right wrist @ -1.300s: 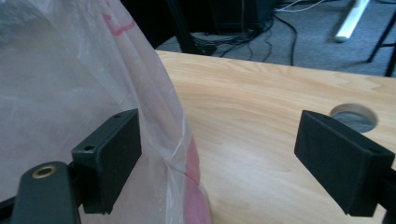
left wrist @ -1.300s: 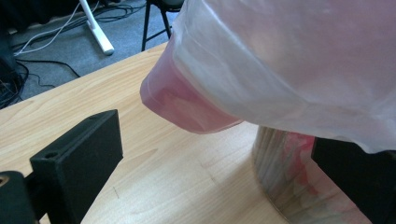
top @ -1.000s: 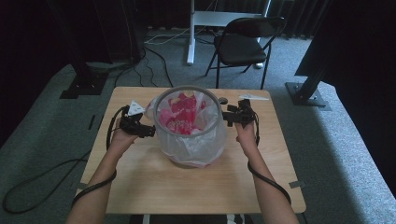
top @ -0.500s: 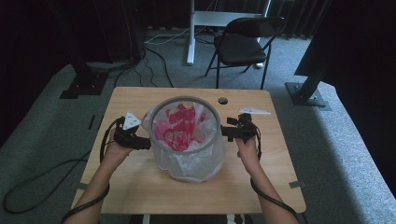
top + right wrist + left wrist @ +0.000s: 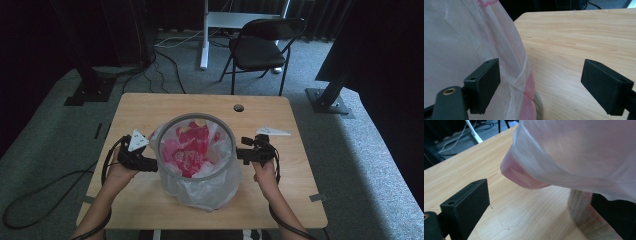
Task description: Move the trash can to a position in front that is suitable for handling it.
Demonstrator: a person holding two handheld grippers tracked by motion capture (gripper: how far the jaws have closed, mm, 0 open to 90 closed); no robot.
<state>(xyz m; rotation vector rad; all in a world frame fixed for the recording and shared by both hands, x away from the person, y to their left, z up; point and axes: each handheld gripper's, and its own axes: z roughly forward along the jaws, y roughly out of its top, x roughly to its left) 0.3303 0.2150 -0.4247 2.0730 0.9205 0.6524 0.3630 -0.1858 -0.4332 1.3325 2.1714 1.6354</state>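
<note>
One bin (image 5: 197,160) stands near the middle of the wooden table (image 5: 280,200), slightly toward the person's edge, and it serves as the landmark for everything else. A grey round rim tops the bin, and a thin clear plastic bag (image 5: 215,192) lines it and hangs down over its outside wall. Inside the bag lies crumpled pink and red material (image 5: 187,150); what it is cannot be told.

Just left of the bin, the left gripper (image 5: 150,166) points at its side, held in the person's left hand (image 5: 121,169). In the left gripper view its jaws stand wide apart and grip nothing: one black jaw is clear over bare wood, the other sits under the overhanging bag (image 5: 579,152) close to the bin's wall (image 5: 580,206).

Just right of the bin, the right gripper (image 5: 241,154) points inward, held in the right hand (image 5: 265,170). In the right gripper view its jaws are spread wide too, holding nothing, with one jaw beside the bag (image 5: 461,42) and the other over bare table (image 5: 574,37).

Beyond the bin, a small round hole (image 5: 238,107) sits near the table's far edge. Farther back on the grey floor stands a dark folding chair (image 5: 260,50).
</note>
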